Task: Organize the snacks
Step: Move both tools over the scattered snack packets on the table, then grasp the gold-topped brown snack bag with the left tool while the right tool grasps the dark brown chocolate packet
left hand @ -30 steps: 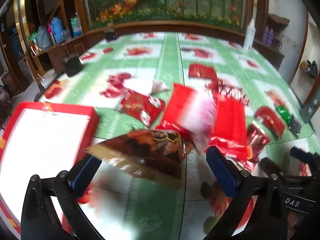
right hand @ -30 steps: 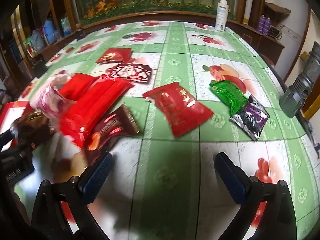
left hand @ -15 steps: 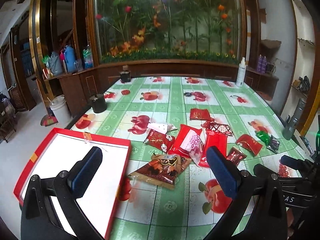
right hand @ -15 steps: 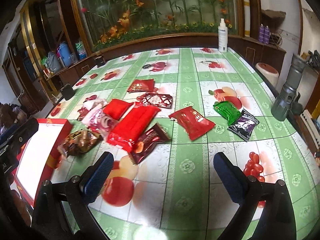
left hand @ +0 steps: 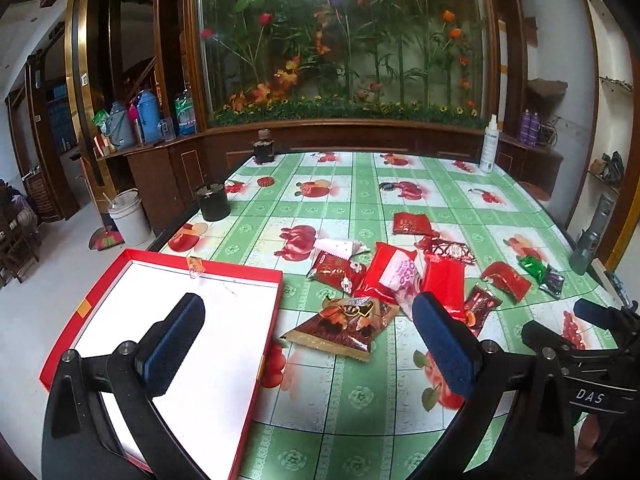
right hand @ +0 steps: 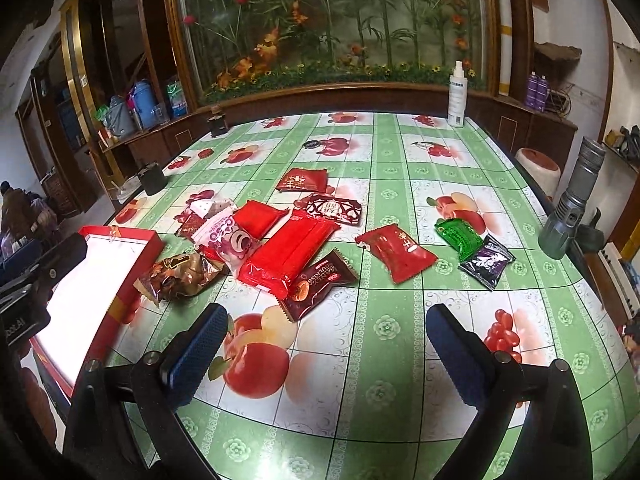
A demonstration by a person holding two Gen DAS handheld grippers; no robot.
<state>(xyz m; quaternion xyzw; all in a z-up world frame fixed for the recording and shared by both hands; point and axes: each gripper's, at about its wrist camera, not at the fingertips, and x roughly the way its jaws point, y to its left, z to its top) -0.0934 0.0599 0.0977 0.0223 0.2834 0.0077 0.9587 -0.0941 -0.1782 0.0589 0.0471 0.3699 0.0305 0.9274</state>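
At the left end of the tabletop [right hand: 384, 344] lies a shallow red tray [left hand: 256, 276] with a white inside, and nothing is in it. Its left part hangs past the tabletop edge. The left tongs [left hand: 304, 344] hover above the tray's right rim, spread wide and holding nothing.

Just beside the tray's right rim lies a brown snack bag [left hand: 344, 324], shiny and a little crumpled, with a gold band along its near edge. It does not touch the tray. Behind it the snacks lie in a loose heap: a small red packet with flowers [left hand: 336, 274], a pink and white packet [right hand: 224, 236] on top of a red one, and a long red packet [right hand: 292, 256] whose near end covers part of a dark brown packet [right hand: 320, 284].

More to the right a red packet [right hand: 396, 254] lies alone, with bare cloth on all sides. Near the right edge of the tabletop a green packet [right hand: 458, 236] and a purple packet [right hand: 486, 260] lie close together, corners touching.

The right tongs [right hand: 326, 352] hover above the near part of the tabletop, also spread wide and empty. Below them the cloth is free from the snacks down to the near edge.
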